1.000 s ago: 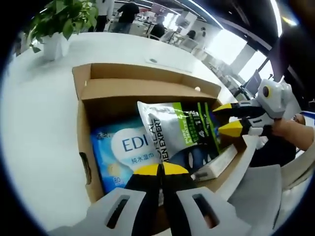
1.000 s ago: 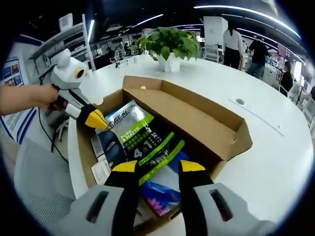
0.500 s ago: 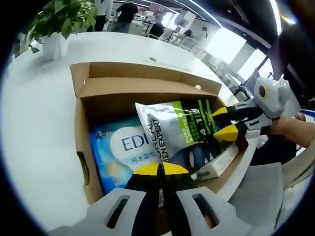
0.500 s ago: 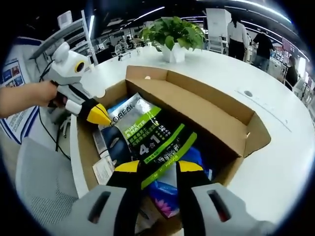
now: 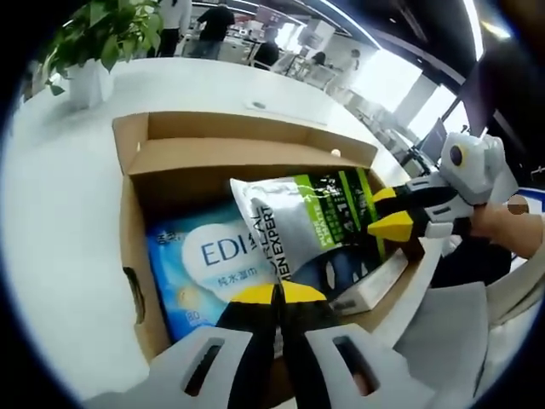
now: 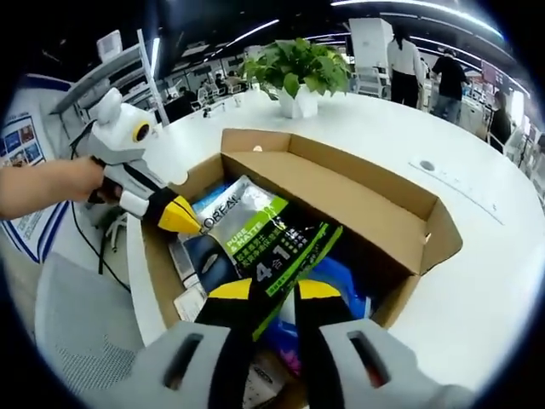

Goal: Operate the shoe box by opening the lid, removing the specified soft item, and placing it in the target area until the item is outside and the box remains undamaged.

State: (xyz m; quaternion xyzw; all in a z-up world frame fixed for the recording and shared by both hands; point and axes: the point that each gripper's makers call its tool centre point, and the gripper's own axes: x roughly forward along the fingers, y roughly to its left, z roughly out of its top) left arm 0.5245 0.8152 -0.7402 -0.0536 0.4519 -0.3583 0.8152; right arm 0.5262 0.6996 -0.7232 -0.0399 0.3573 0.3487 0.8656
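So the left gripper (image 5: 277, 294) has its yellow-tipped jaws pressed together at the near edge of the silver and green pouch (image 5: 311, 226), and from its own view it looks pinched on that edge. The right gripper view backs this up: there the left gripper (image 6: 174, 213) comes in from the left, held by a hand (image 6: 51, 183), with its tip right at the pouch (image 6: 268, 247) corner.

The right gripper (image 6: 274, 292) has its jaws standing only a narrow gap apart, with the opposite end of the pouch running down between them. Whether they actually clamp it, I can't tell. In the left gripper view the right gripper (image 5: 387, 213) shows from the side, tips close together at the pouch's far edge.

The pouch itself is raised at a slant over the open shoe box (image 5: 247, 153), stretched between the two tools, still above the box interior.

What the left gripper view gives you that the other doesn't: a clear look at the blue wipes pack (image 5: 209, 264) lying flat on the box floor under the pouch, plus a white flat box (image 5: 375, 285) along the right wall. In the right gripper view the wipes pack (image 6: 336, 281) is just a sliver of blue.

The right gripper view gives a better look at the box (image 6: 358, 200) wall and its flap folded inward. Both views have the white table (image 6: 477, 247) and a potted plant (image 6: 298, 72) beyond the box, also seen as the plant (image 5: 98, 43) at upper left in the left gripper view.
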